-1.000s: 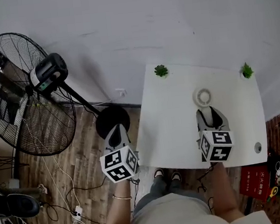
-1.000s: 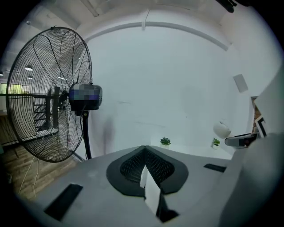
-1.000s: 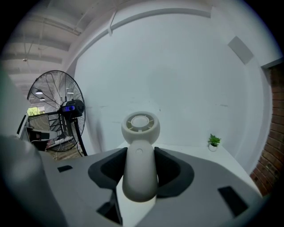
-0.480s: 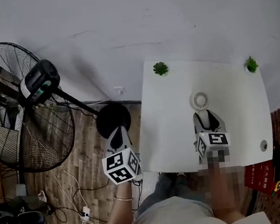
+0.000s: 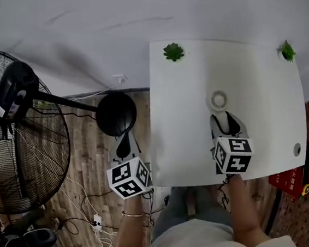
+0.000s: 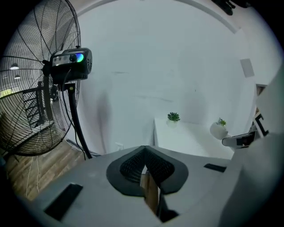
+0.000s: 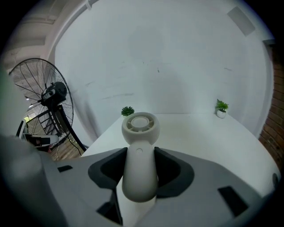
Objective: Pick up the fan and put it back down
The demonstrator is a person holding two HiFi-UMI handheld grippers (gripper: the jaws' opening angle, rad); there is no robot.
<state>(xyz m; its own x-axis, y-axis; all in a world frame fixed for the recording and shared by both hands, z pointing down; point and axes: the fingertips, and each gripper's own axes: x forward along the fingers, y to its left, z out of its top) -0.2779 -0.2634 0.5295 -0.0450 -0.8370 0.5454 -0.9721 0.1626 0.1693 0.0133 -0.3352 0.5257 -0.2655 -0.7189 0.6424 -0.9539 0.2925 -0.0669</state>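
A small white hand-held fan [image 5: 218,100] with a round ringed head is over the white table [image 5: 182,123]. My right gripper [image 5: 225,119] is shut on its handle. In the right gripper view the fan [image 7: 140,133] stands out ahead of the right gripper [image 7: 140,166], its handle pinched between the dark pads. Whether the fan touches the tabletop I cannot tell. My left gripper [image 5: 125,145] hangs over the wooden floor left of the table. It is shut and empty, and in the left gripper view its [image 6: 144,153] pads meet.
A large black pedestal fan [image 5: 18,134] stands at the left, with its round base [image 5: 116,113] close to the table's left edge. Two small potted plants [image 5: 173,51] [image 5: 287,50] sit at the table's far corners. Cables and a power strip [image 5: 95,224] lie on the floor.
The head view has shifted, so the table looks larger and the pedestal fan sits further left. My right gripper keeps hold of the fan. The left gripper has hardly moved.
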